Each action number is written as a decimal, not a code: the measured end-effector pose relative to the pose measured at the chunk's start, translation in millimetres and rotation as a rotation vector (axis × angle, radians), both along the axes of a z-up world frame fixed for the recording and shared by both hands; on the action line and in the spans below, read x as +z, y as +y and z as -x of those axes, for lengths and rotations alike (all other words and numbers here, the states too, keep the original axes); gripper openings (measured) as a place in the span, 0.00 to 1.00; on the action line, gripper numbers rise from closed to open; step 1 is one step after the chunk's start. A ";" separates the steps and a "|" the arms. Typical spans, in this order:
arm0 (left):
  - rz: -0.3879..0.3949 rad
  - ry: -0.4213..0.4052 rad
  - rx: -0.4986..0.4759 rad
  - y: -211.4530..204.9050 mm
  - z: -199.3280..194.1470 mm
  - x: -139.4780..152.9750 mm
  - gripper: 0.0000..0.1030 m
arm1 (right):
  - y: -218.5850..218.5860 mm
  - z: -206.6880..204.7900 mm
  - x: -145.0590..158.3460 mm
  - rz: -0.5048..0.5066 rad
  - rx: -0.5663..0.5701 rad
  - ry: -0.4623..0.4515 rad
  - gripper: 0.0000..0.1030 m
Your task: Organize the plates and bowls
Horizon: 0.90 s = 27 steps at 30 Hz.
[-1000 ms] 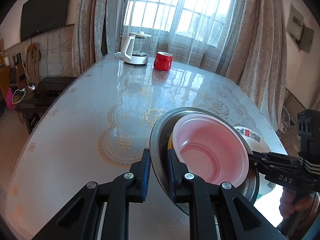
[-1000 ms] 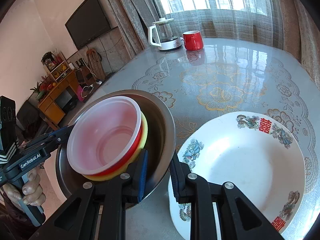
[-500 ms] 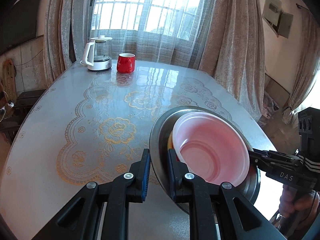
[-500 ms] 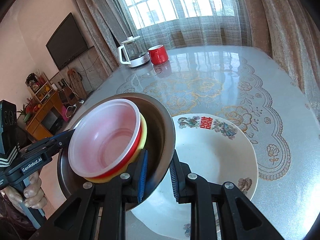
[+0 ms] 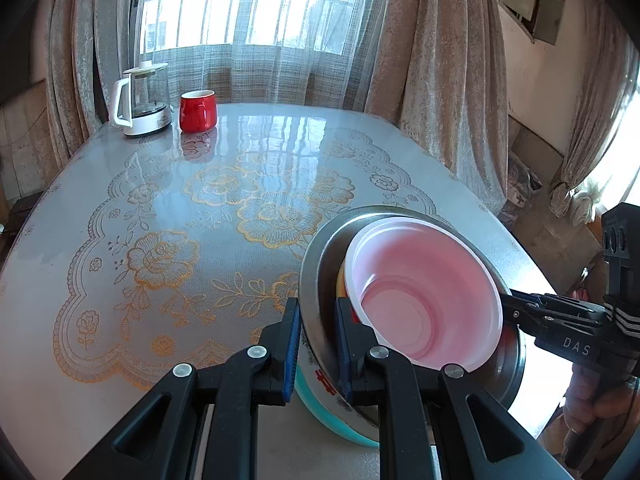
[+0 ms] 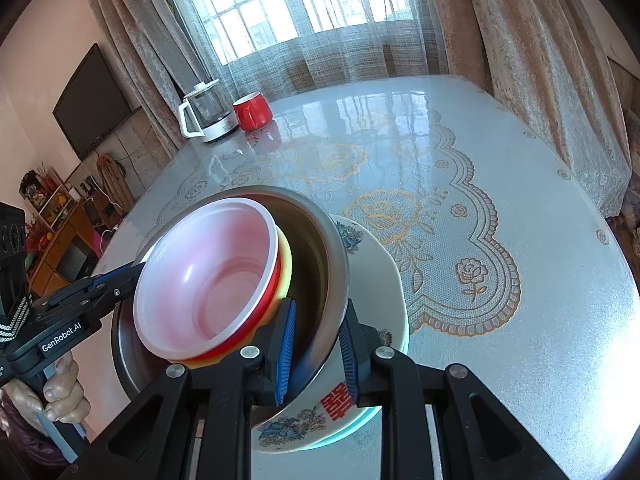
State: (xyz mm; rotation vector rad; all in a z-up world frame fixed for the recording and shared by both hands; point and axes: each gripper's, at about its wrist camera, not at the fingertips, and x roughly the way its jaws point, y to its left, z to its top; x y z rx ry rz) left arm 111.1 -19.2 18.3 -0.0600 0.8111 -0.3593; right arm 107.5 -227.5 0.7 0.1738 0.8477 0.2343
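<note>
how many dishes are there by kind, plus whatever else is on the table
Metal bowl: 1
Plastic bowls nested in it: 3, pink, red, yellow
Decorated plate: 1
Red mug: 1
Kettle: 1
Total: 7

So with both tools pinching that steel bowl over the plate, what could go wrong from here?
The steel bowl is held only by its thin rim, left tool and right tool on opposite sides, so uneven lowering could tilt it. The pink bowl sits loose and tilted inside and could slide out. The steel bowl appears off-centre over the decorated plate, which lies near the table edge and might tip or chip.
</note>
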 end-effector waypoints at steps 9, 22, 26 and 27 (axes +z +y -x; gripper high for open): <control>-0.012 0.034 0.010 -6.8 -6.0 -13.4 0.15 | -6.0 -5.8 -7.4 0.008 0.002 0.018 0.22; -0.032 0.051 -0.002 -11.8 -6.7 -24.7 0.15 | -7.4 -12.5 -15.3 0.026 -0.015 0.029 0.22; -0.036 0.047 -0.006 -11.9 -6.8 -24.6 0.15 | -8.4 -11.4 -15.8 0.021 -0.018 0.027 0.22; -0.034 0.047 -0.007 -11.6 -6.8 -24.7 0.15 | -8.4 -11.1 -15.9 0.025 -0.019 0.026 0.22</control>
